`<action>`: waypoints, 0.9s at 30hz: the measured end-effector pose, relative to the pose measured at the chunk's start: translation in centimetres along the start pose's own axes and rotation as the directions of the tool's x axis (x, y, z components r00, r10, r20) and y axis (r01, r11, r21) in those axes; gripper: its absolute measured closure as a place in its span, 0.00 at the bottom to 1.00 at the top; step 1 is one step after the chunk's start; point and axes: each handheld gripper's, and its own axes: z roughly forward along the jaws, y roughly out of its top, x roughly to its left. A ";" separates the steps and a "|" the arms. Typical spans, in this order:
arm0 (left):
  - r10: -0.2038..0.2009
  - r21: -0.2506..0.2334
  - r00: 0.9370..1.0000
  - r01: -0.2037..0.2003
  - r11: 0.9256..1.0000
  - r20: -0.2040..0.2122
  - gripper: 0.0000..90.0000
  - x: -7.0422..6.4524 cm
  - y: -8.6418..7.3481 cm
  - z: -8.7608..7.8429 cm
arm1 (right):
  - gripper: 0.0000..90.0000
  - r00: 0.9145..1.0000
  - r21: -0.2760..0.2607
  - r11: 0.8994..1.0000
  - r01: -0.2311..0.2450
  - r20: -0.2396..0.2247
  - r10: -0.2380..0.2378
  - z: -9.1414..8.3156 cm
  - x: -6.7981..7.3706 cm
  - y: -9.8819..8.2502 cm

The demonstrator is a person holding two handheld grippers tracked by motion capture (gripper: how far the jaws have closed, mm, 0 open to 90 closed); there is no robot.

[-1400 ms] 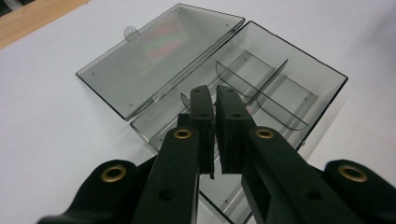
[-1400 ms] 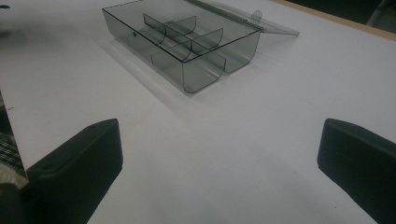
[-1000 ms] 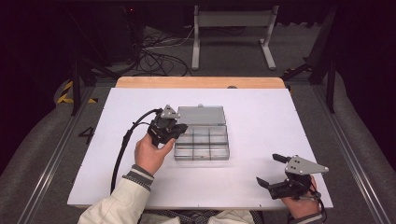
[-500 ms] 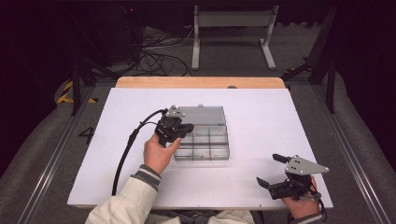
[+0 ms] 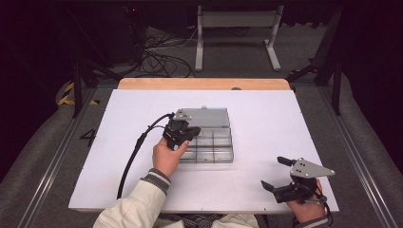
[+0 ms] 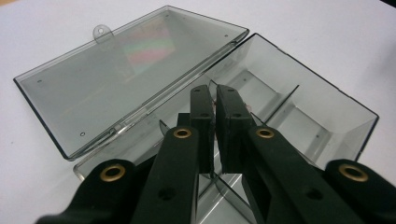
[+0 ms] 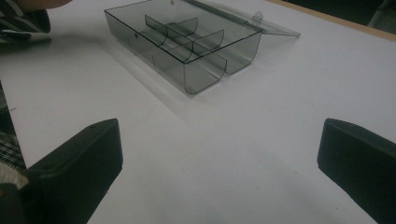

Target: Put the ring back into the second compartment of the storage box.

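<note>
Smoky plastic box (image 5: 209,142): clear grey, divided into compartments, near the middle of the white table (image 5: 119,114); in the right gripper view (image 7: 187,46) it stands toward 12 o'clock, well apart from that gripper
Lid (image 6: 126,70): swung fully open and lying flat on the table at the box's 12 o'clock side in the high view, joined along the hinge; a small tab sticks out from its far edge
Left gripper (image 6: 215,107): held over the box's 9 o'clock end, tips dipped into a compartment by the hinge side; jaws drawn together to a thin slit, a sliver of something pale shows between the pads, too small to tell what
Right gripper (image 5: 278,173): at the table's 5 o'clock corner, jaws spread wide with bare table between them
Cable (image 5: 133,156): black, curves from the left gripper toward 7 o'clock across the table
Sleeve (image 5: 128,209): pale, with a striped cuff, at the left wrist
</note>
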 end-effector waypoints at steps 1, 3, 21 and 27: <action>-0.003 0.001 1.000 0.003 1.000 -0.001 0.96 0.0 0.0 0.2 | 0.01 1.000 0.001 1.000 0.001 -0.001 -0.001 0.0 0.0 0.0; -0.001 0.003 1.000 0.001 1.000 -0.011 0.96 0.0 -0.1 0.4 | 0.01 1.000 0.000 1.000 0.001 -0.001 -0.001 0.0 0.0 0.0; -0.017 0.028 1.000 0.018 0.999 -0.025 0.96 0.1 -0.4 2.1 | 0.01 1.000 0.001 1.000 0.000 -0.005 0.000 0.0 0.0 0.0; -0.015 0.045 0.999 0.017 0.999 -0.028 0.96 0.2 -0.5 2.5 | 0.01 1.000 0.003 1.000 0.001 -0.006 -0.001 0.1 0.0 0.0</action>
